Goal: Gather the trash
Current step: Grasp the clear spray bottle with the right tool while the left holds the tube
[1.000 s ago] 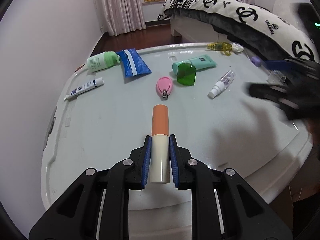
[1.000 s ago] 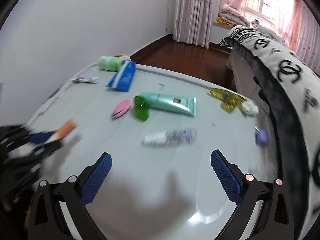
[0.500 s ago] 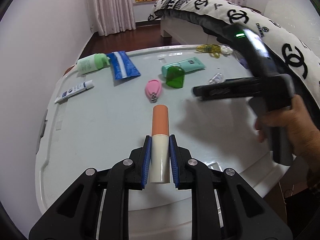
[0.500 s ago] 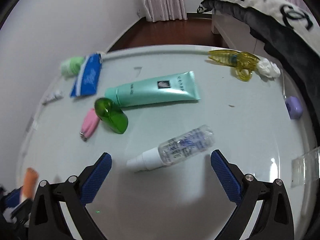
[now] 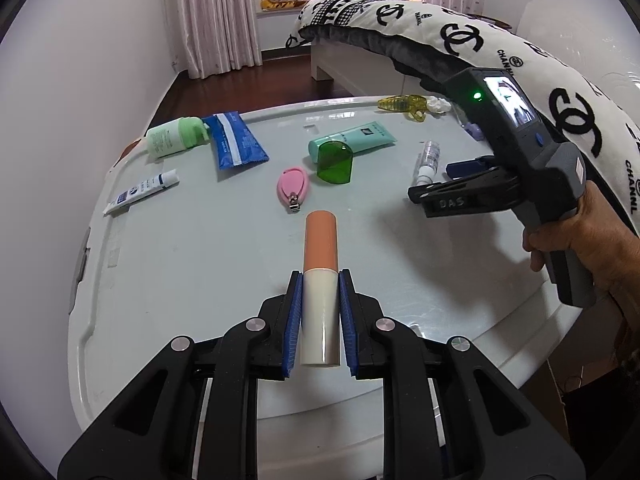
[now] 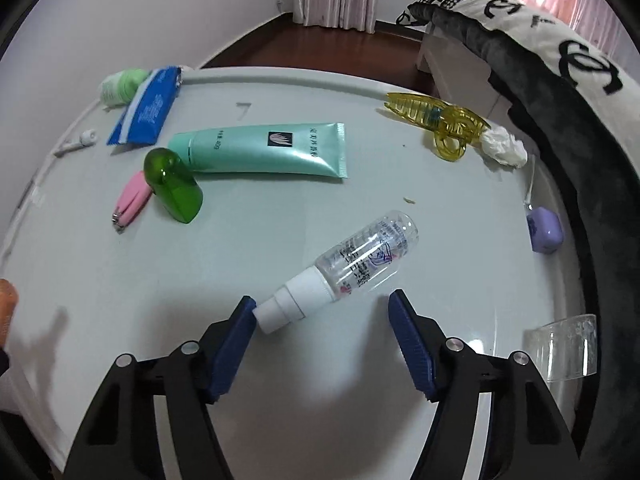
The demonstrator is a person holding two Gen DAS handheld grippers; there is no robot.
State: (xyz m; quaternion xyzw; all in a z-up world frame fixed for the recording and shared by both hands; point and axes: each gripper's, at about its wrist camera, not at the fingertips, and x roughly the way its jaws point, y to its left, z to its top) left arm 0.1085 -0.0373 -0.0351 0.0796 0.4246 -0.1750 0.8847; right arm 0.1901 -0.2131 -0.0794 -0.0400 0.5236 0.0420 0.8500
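Note:
My left gripper (image 5: 320,276) is shut on a cream tube with an orange cap (image 5: 320,240), held just above the white table (image 5: 192,264). A clear spray bottle (image 6: 360,256) with a white nozzle lies on the table to the right, also seen as the spray bottle (image 5: 429,156) from the left wrist. My right gripper (image 6: 322,300) hangs low over it, jaws closing. The nozzle end lies between the pads; the left pad is at its tip and the right pad stands apart. A hand holds that right gripper (image 5: 434,182).
On the table lie a teal tube (image 6: 264,152), green cap (image 6: 172,184), pink nail clipper (image 6: 132,196), blue packet (image 6: 148,108), light green bottle (image 6: 120,86), yellow hair clip (image 6: 436,120), tissue wad (image 6: 504,148), purple case (image 6: 544,230) and clear roll (image 6: 568,348). A bed (image 5: 480,52) borders the right.
The right gripper has come down and in over the spray bottle, and its jaws have narrowed around the nozzle. The left gripper keeps the tube and has stayed nearly still.

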